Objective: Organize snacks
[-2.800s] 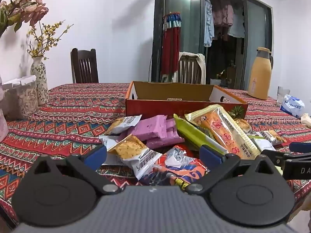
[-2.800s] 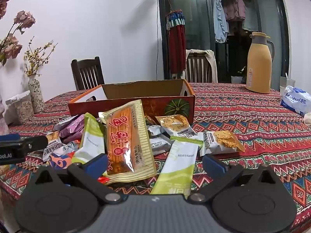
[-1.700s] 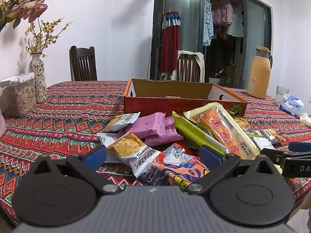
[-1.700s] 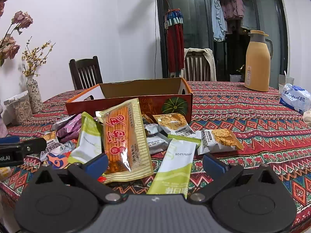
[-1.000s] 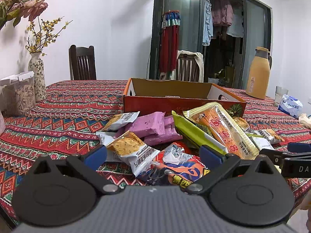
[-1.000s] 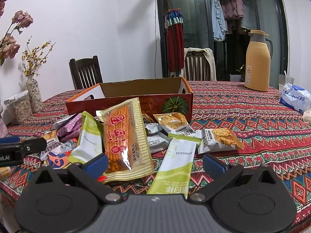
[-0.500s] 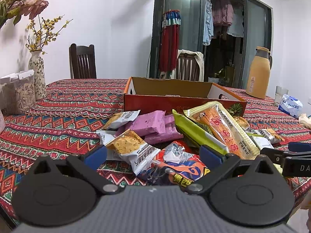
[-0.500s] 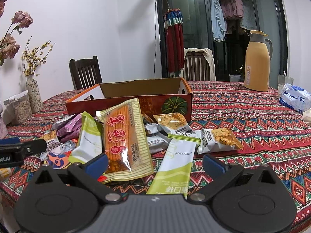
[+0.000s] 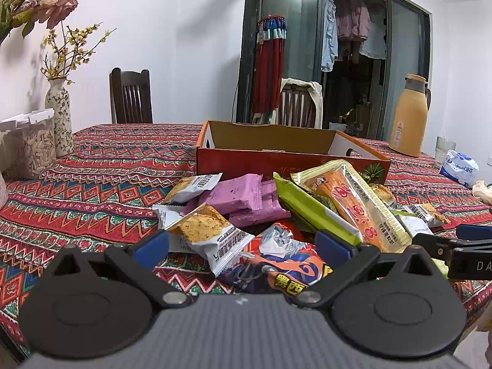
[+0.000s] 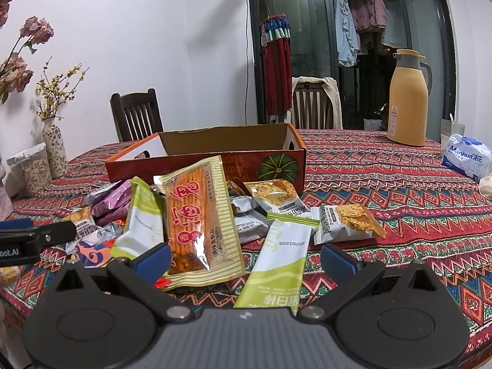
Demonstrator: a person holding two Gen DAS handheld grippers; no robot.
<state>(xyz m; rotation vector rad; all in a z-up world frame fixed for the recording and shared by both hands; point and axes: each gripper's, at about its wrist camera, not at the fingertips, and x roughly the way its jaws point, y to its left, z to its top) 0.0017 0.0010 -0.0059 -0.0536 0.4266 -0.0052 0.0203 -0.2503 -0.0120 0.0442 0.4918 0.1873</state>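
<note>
A pile of snack packets lies on the patterned tablecloth in front of an open orange cardboard box (image 9: pixel 286 156) (image 10: pixel 215 160). In the left wrist view my left gripper (image 9: pixel 243 249) stands open just short of a white cracker packet (image 9: pixel 209 236) and a blue and orange crinkled bag (image 9: pixel 283 267); purple packets (image 9: pixel 243 200) lie behind. In the right wrist view my right gripper (image 10: pixel 246 259) is open, its fingers either side of a long orange-yellow packet (image 10: pixel 196 221) and a green and white sachet (image 10: pixel 276 264). Neither holds anything.
A tan thermos jug (image 10: pixel 407 101), a glass (image 10: pixel 450 130) and a white tissue pack (image 10: pixel 466 155) stand at the right. A flower vase (image 9: pixel 60 117) and a jar of seeds (image 9: pixel 29 150) sit at the left. Two dark chairs (image 9: pixel 130 97) stand beyond the table.
Both grippers stayed open and nearly still; the views drifted only slightly. No packet has moved.
</note>
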